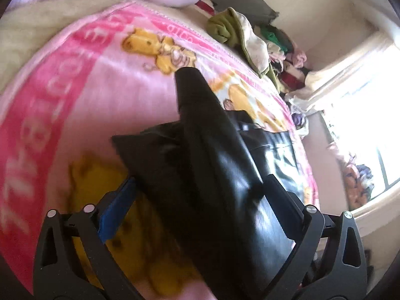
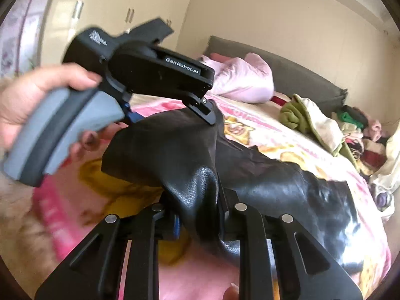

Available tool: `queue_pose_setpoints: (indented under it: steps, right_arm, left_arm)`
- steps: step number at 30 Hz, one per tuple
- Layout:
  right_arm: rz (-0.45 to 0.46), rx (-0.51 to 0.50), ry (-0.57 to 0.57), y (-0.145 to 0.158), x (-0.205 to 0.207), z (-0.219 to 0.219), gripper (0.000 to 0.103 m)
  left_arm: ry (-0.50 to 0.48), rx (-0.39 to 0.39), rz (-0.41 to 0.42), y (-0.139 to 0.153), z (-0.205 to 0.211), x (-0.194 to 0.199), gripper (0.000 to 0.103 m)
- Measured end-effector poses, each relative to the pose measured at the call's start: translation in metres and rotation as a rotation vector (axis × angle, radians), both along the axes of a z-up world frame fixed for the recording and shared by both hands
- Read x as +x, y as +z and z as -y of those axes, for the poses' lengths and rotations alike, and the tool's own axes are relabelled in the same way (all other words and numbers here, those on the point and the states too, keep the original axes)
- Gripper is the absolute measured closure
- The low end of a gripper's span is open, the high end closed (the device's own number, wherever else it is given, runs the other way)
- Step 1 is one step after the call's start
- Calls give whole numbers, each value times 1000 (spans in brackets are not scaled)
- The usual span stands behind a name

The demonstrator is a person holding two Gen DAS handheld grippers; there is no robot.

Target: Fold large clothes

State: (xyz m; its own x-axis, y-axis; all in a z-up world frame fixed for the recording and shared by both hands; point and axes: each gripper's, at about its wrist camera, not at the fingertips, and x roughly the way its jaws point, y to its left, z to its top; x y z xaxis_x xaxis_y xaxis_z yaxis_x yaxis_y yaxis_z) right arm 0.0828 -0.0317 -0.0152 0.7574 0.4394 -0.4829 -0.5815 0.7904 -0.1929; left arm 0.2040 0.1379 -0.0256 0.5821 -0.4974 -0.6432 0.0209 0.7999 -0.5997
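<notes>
Hand (image 2: 32,100) only in right view; both jaws grasping black leather garment (image 1: 225,175).

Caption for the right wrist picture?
Both grippers, right and left, lift a black leather garment off the bed.

A bed (image 2: 312,135) under a pink bear-print blanket (image 1: 82,80) has a dark headboard (image 2: 295,75). Cream walls (image 2: 287,25) and a wardrobe (image 2: 112,7) stand behind. A window (image 1: 370,125) glares bright beside it.
</notes>
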Motion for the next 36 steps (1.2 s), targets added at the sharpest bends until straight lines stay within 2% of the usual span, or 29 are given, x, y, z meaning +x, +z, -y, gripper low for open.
queue_pose_setpoints:
  steps: [5,6,8,11,17,22,25,28,31,35,36]
  right_arm:
    - [-26,72,-9,9,-15,21,83]
    - [-30,97,-16,12,-16,23,83]
    - [-46,160,-27,20,-13,35,83]
    - [-72,250,-27,35,-5,54,83]
    - [-193,521,-39,65,33,133,85]
    - [-226,712,-112,74,59,212,86]
    - [-260,810,-176,65,67,253,86]
    - [-324,892,-272,47,77,288,86]
    - [-416,948,-346,20,83,317,86]
    - [-622,1076,-420,-40,99,345,85]
    - [-639,1074,-430,-47,99,346,84]
  left_arm:
    - [38,-59,46,16,2,-34,10]
    - [40,-54,57,21,4,-36,10]
    - [52,-13,101,37,15,-40,19]
    - [46,13,161,61,31,-43,19]
    - [-3,-35,290,115,85,-21,18]
    - [-77,-72,331,136,143,-2,12]
    - [-88,-57,329,134,166,7,12]
    - [-61,-12,303,118,178,18,11]
    - [-70,52,217,84,190,31,11]
    - [-88,130,104,38,205,44,11]
    - [-93,140,77,26,208,46,11]
